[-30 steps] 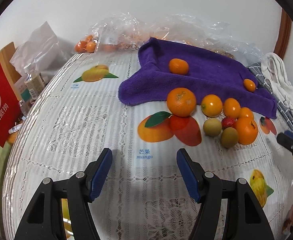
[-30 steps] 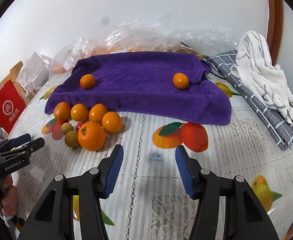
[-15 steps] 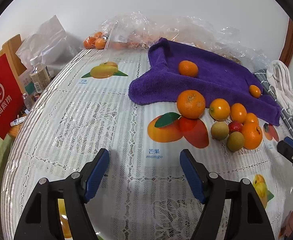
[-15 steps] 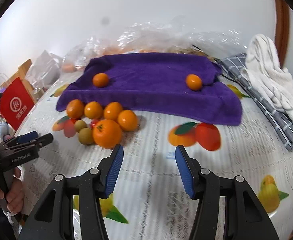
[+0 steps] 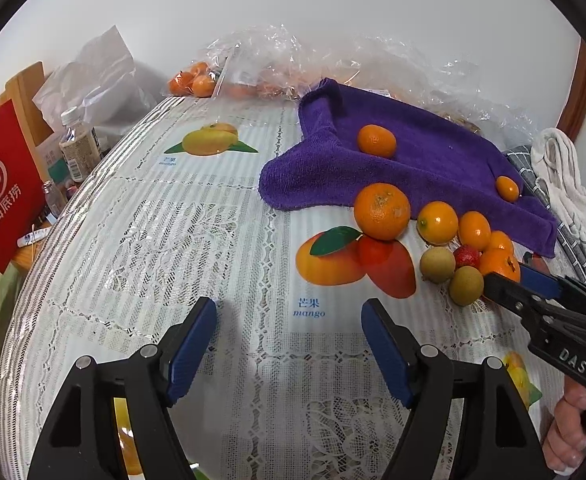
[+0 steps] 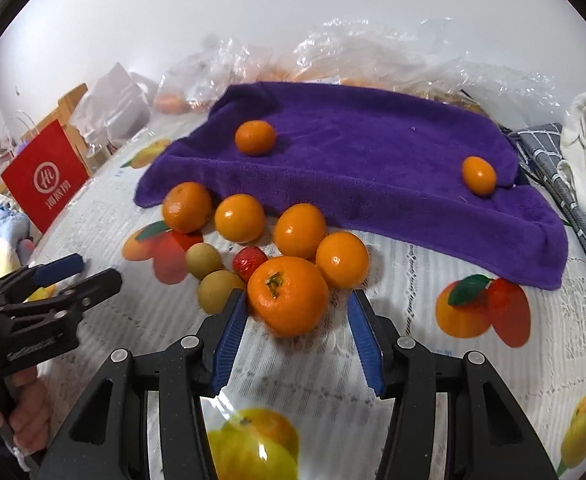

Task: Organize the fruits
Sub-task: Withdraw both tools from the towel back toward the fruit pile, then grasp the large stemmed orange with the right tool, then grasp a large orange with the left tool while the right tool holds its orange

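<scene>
Where bare cloth lay, right tongs point(image 6: 295, 316) now closing around orange point(image 6: 287, 296)

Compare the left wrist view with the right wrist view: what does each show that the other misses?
Only the left wrist view: a clear plastic bottle beside the table, and the open left tongs over bare lace tablecloth.

Only the right wrist view: the right tongs closing around the large stemmed orange, pads not yet touching, plus a pale bundle at far left.

Both: the purple towel carrying two small oranges, the fruit cluster with its red strawberry, the red paper bag, and the white cloth.
</scene>
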The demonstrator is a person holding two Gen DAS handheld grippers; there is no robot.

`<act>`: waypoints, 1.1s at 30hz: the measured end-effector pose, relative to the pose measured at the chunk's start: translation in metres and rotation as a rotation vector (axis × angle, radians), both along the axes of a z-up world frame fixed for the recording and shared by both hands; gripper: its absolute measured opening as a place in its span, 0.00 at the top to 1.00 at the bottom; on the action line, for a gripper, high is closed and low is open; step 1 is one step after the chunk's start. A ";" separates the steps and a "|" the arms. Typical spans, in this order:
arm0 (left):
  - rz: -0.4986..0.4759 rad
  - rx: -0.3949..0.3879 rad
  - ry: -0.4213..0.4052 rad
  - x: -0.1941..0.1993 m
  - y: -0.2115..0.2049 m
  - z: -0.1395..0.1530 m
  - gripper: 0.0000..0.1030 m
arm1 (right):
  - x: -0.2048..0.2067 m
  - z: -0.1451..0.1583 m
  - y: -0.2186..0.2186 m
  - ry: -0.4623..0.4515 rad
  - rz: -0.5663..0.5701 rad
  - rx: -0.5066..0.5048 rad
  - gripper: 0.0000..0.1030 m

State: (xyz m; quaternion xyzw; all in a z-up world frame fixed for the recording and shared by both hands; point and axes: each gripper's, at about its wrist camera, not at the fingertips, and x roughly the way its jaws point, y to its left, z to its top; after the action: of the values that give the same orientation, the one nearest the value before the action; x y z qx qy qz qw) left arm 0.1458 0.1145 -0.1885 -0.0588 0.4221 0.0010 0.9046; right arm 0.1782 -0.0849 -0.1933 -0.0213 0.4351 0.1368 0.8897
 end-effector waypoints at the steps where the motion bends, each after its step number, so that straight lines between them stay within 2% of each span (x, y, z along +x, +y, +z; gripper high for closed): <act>1: 0.000 0.003 0.001 0.000 0.000 0.000 0.29 | 0.003 -0.002 0.001 0.007 -0.002 0.001 0.50; 3: -0.001 0.013 0.005 0.001 -0.002 -0.001 0.29 | 0.006 -0.005 0.002 0.019 0.005 0.004 0.52; 4: -0.002 0.017 0.006 0.001 -0.002 -0.001 0.28 | 0.007 -0.006 0.003 0.031 0.020 0.013 0.58; 5: -0.002 0.020 0.007 0.001 -0.003 -0.001 0.28 | 0.006 -0.005 0.005 0.023 0.021 0.004 0.60; 7: -0.002 0.016 0.006 0.001 -0.002 -0.001 0.28 | 0.003 -0.003 0.006 0.012 0.027 -0.014 0.60; 11: -0.003 -0.009 -0.001 0.000 0.000 0.000 0.28 | -0.013 0.012 -0.009 -0.032 0.027 0.013 0.60; 14: -0.006 -0.034 -0.007 -0.001 0.002 0.001 0.29 | -0.026 0.021 -0.034 -0.077 -0.010 -0.001 0.60; 18: -0.054 -0.061 0.013 0.010 -0.002 0.012 0.29 | -0.033 0.020 -0.078 -0.098 -0.129 -0.074 0.60; 24: -0.112 -0.047 -0.027 0.038 -0.018 0.039 0.29 | -0.025 0.009 -0.132 -0.060 -0.278 -0.026 0.60; 27: -0.121 -0.033 -0.052 0.053 -0.026 0.043 0.29 | -0.023 0.004 -0.140 -0.058 -0.308 -0.012 0.60; 33: -0.156 -0.089 -0.070 0.062 -0.027 0.028 0.28 | -0.022 0.005 -0.141 -0.048 -0.282 0.008 0.60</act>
State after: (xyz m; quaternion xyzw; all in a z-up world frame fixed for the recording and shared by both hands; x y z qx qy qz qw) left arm 0.2078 0.0875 -0.1602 -0.0659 0.3931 -0.0901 0.9127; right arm 0.1563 -0.2258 -0.1880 0.0404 0.4119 0.0116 0.9103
